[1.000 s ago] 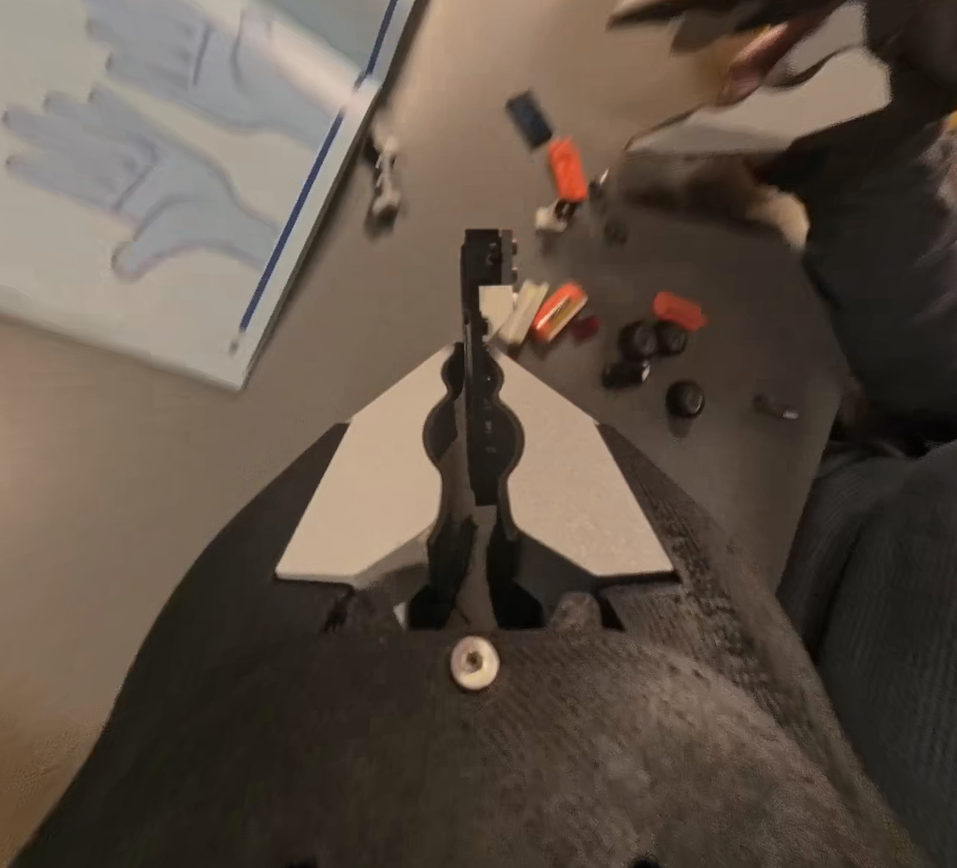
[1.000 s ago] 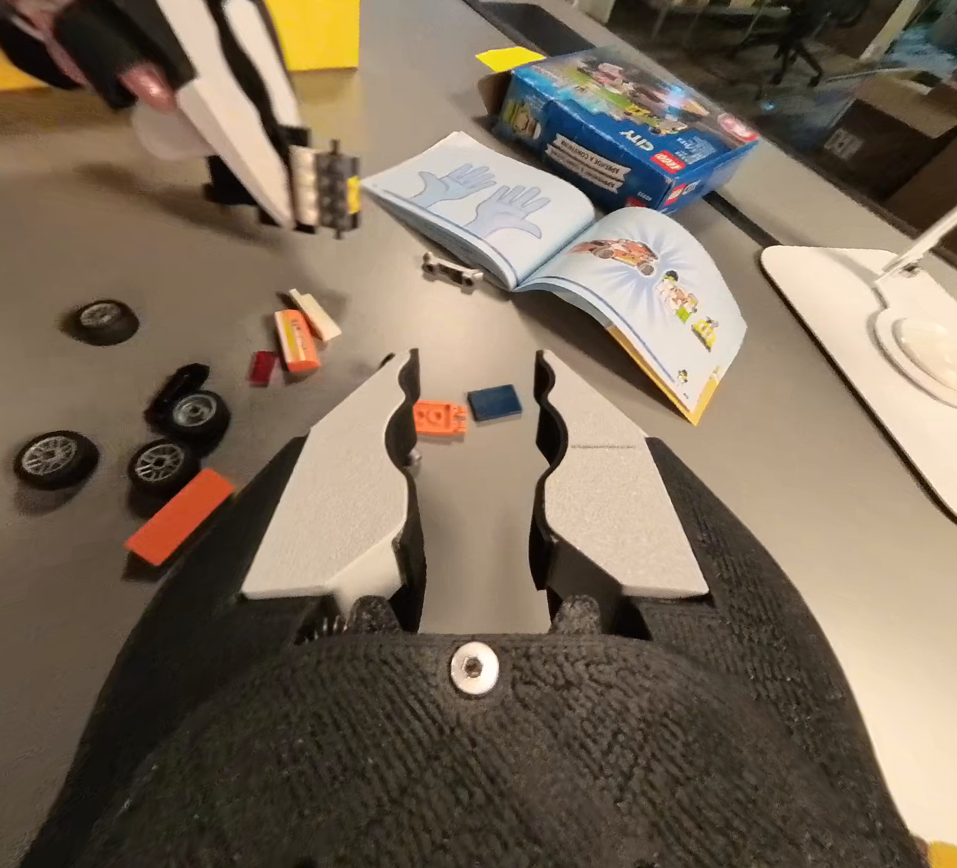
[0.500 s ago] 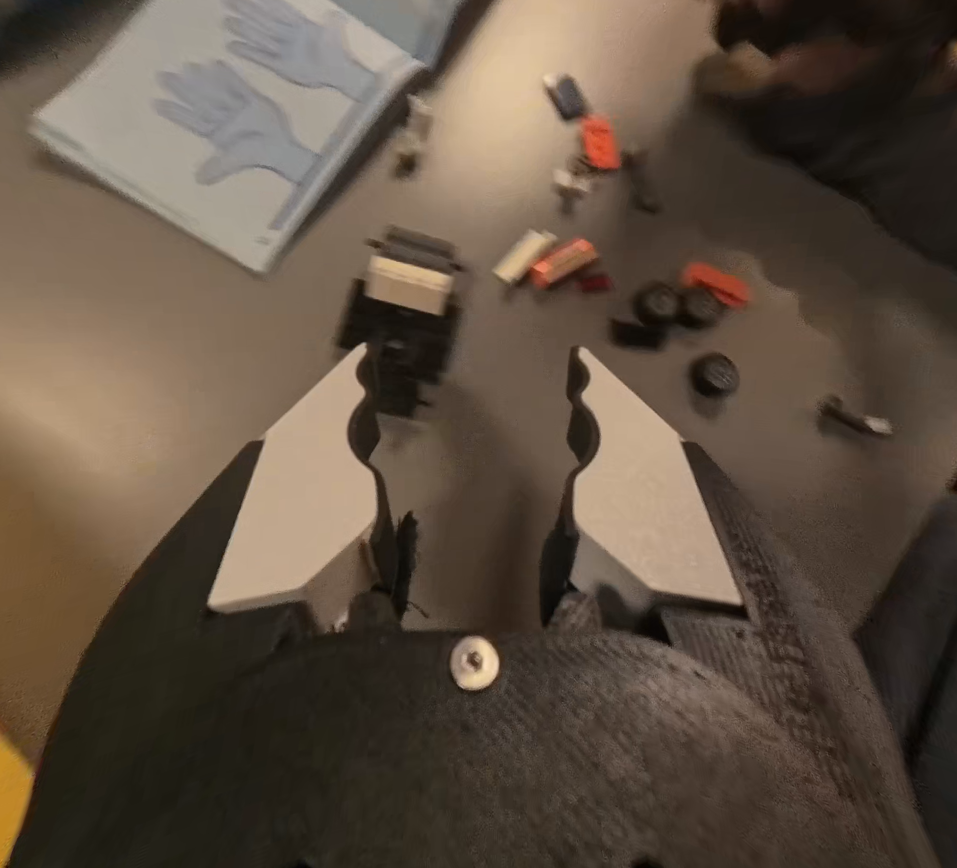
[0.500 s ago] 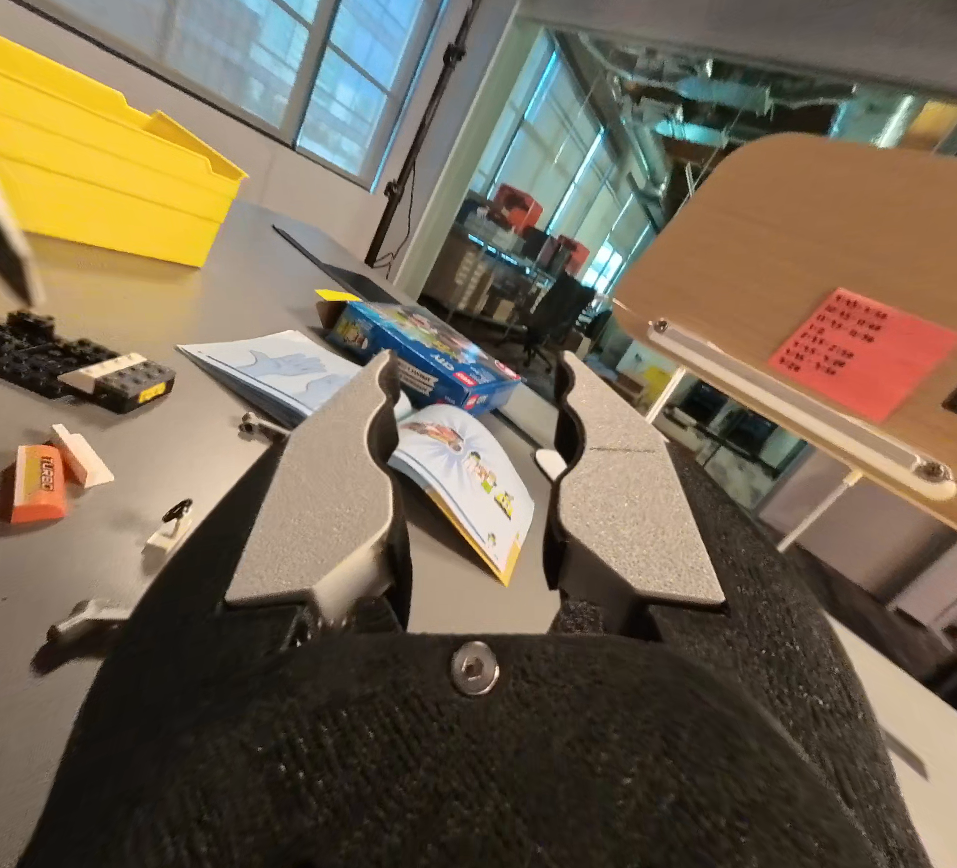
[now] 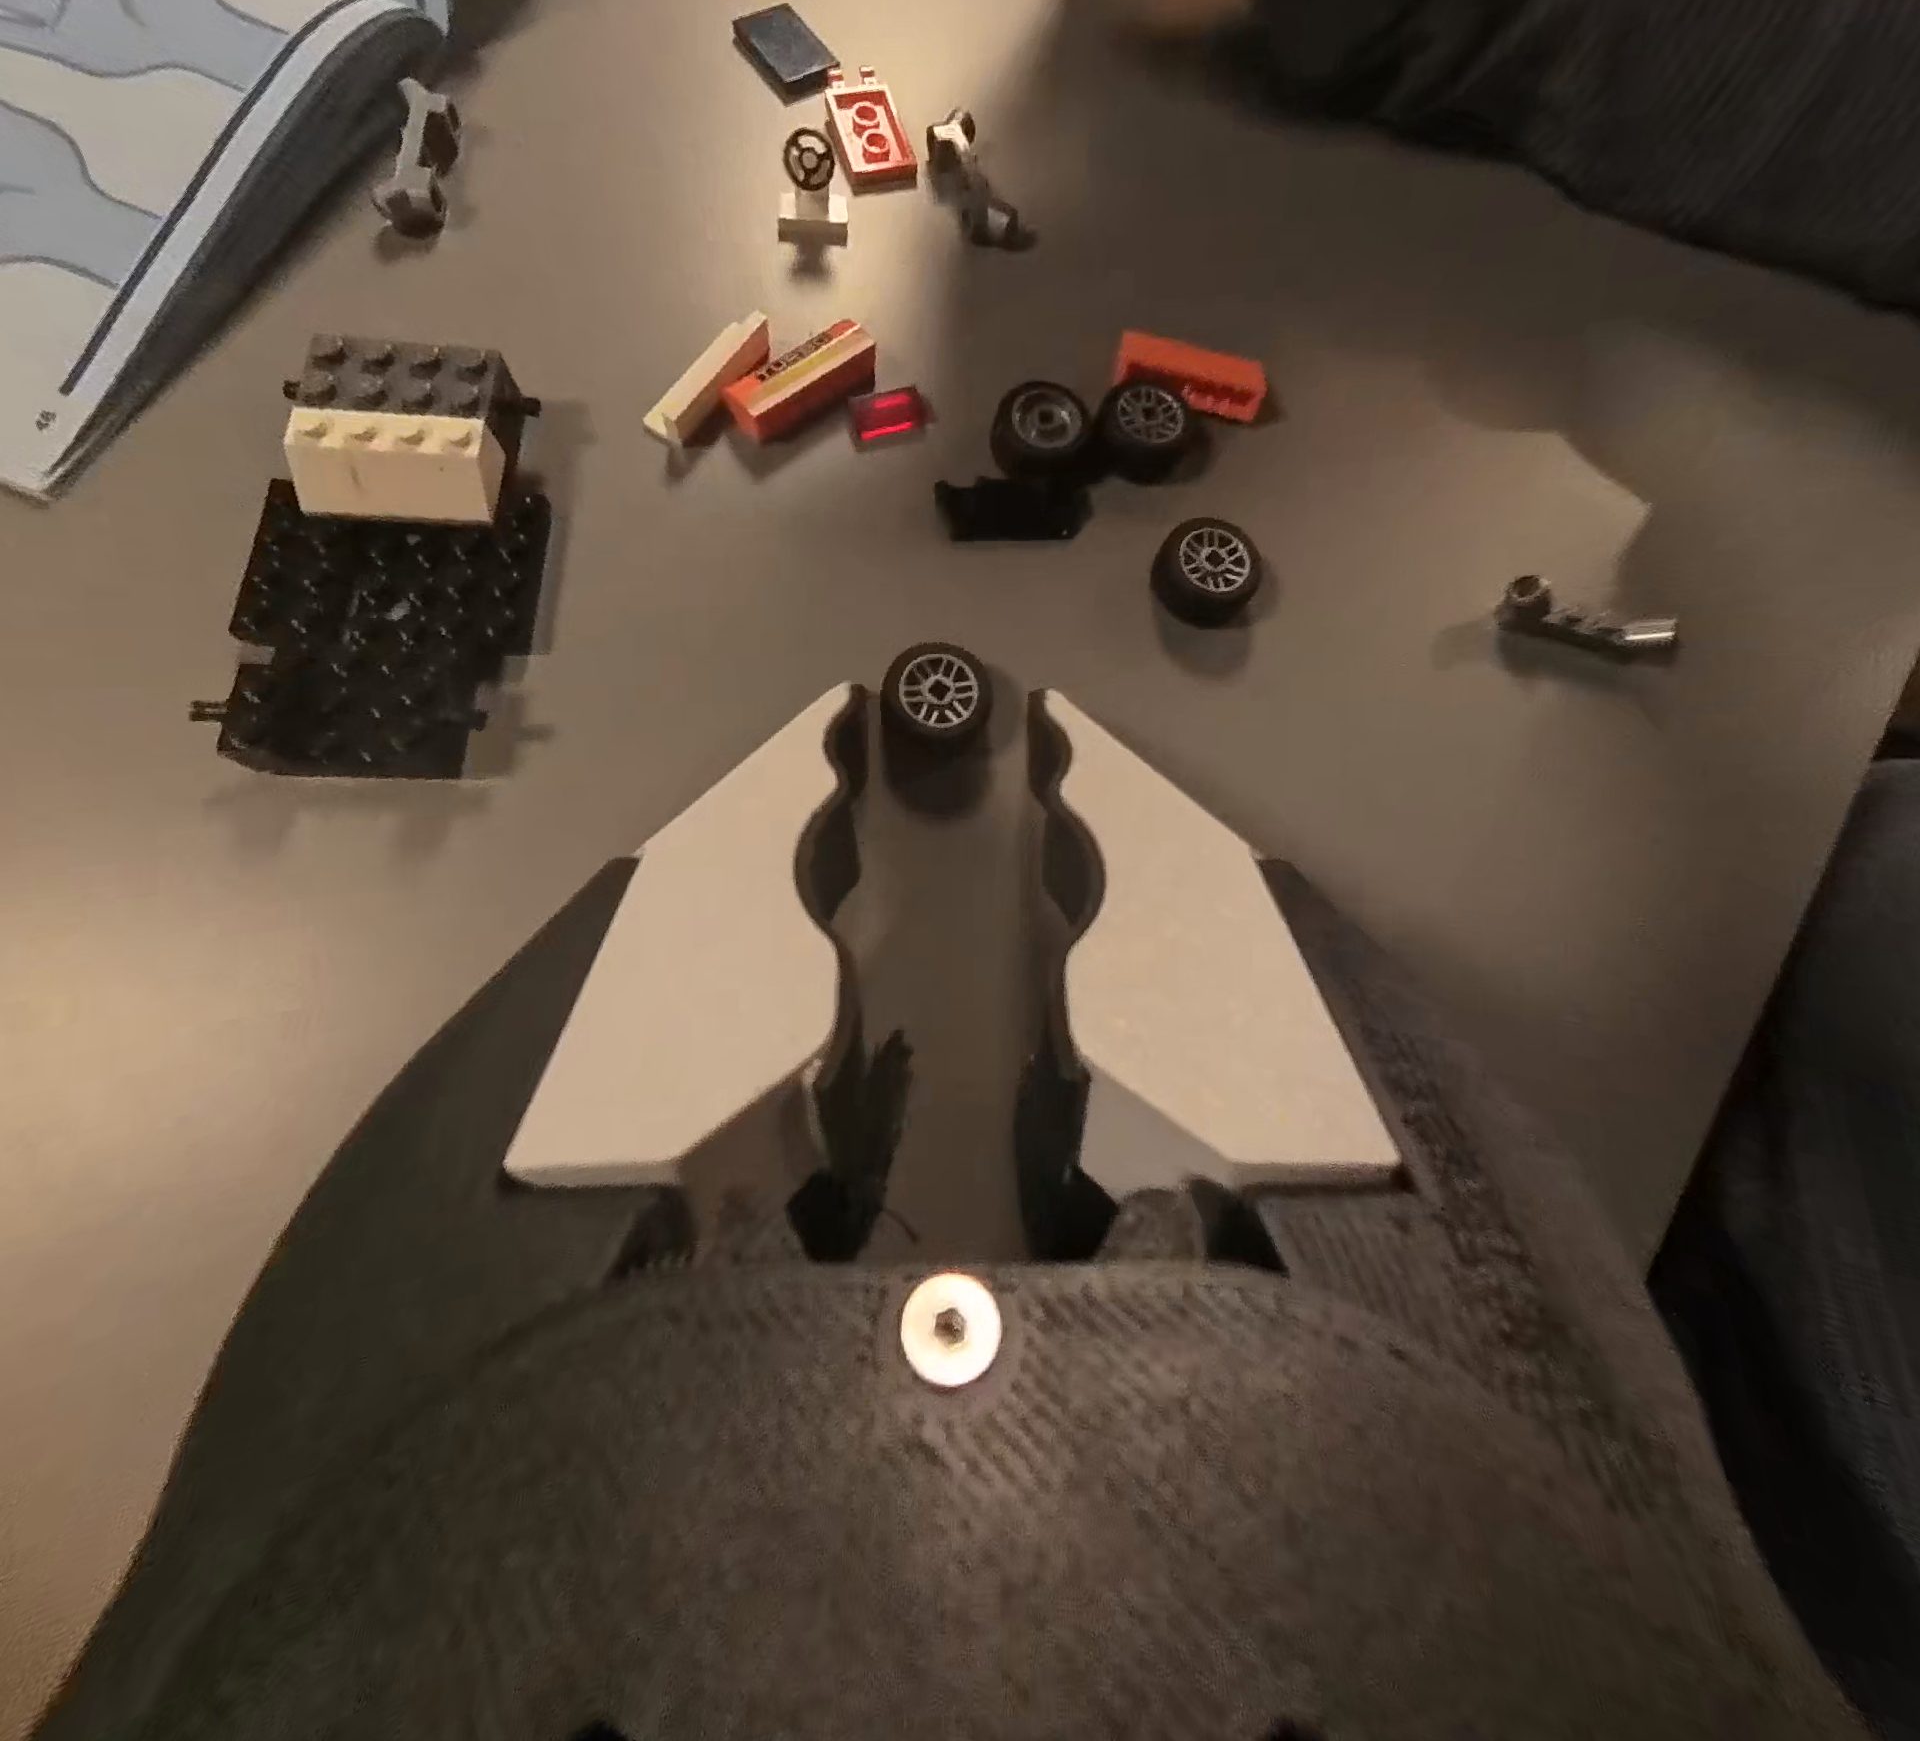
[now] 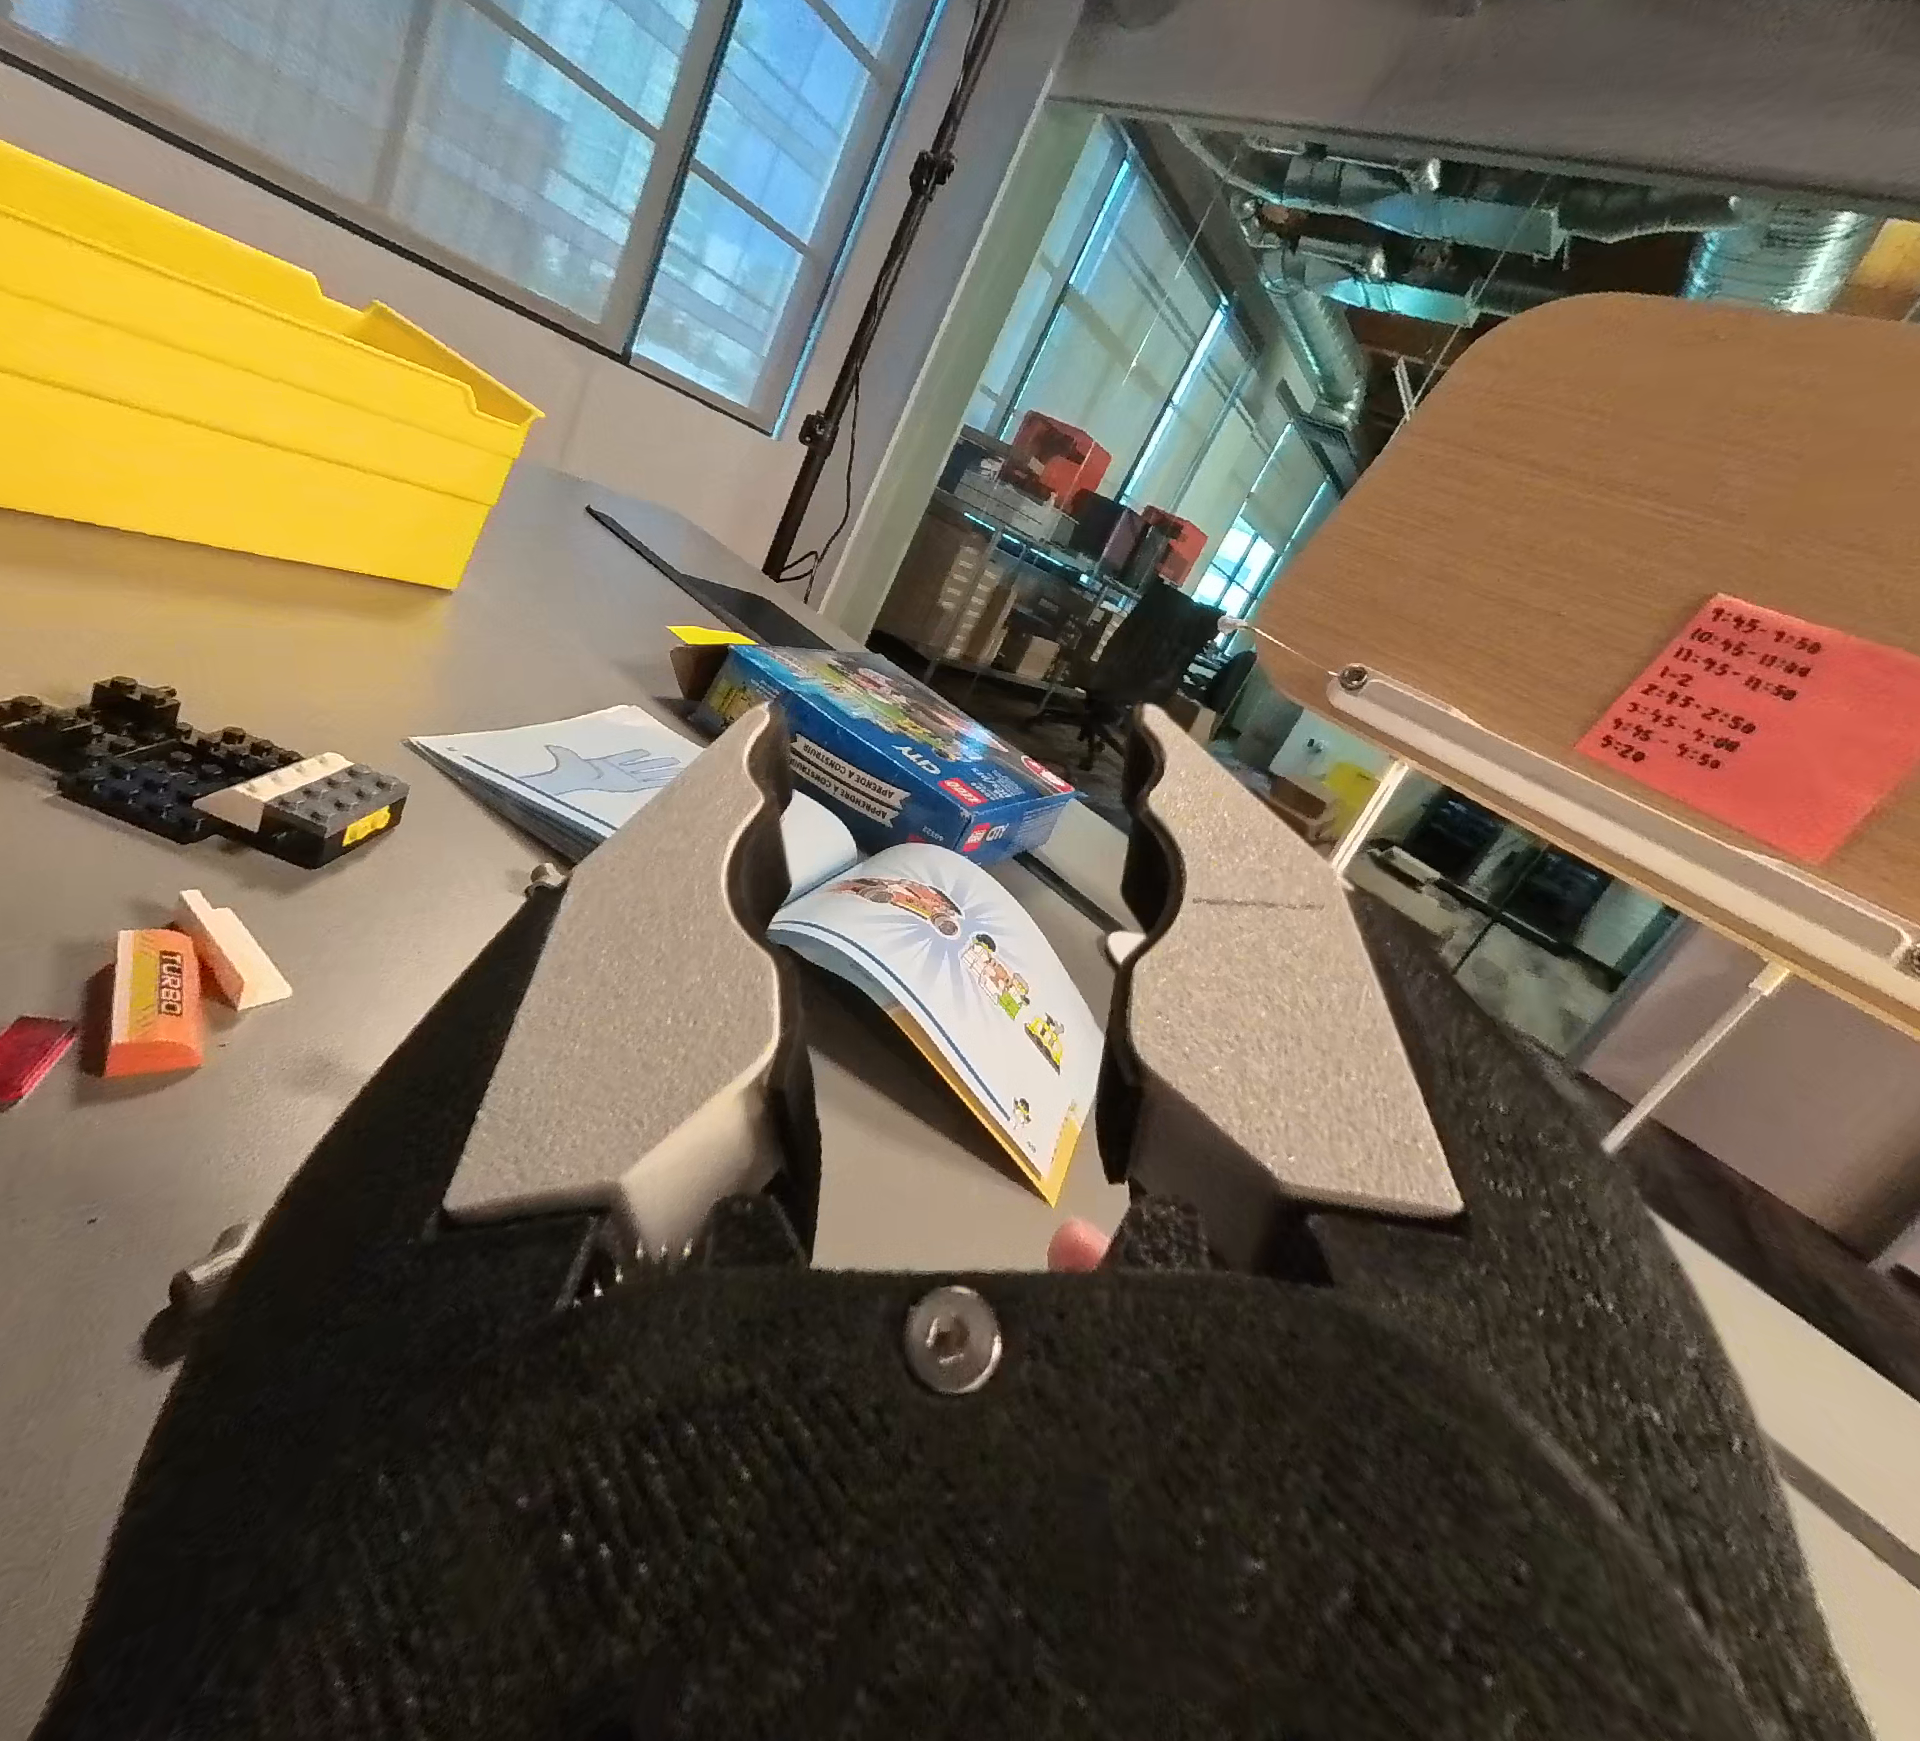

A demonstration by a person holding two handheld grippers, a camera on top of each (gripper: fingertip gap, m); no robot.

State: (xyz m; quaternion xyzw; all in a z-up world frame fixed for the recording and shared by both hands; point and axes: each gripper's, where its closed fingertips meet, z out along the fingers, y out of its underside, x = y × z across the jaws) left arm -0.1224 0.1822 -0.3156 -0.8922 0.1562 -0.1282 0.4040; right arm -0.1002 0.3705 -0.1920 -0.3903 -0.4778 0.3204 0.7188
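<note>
Left gripper [image 5: 940,704] fingers apart, straddling black wheel [image 5: 935,702], apparently unclamped; bare table [image 5: 727,860] alongside. Right gripper [image 6: 951,735] apart, holding nothing.

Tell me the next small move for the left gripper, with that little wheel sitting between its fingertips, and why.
Probably shift the left gripper a touch leftward to centre it, then close. The small wheel lies on the table between the open fingers, close to the left fingertip, with a clear gap to the right one, so nothing grips it yet.
</note>
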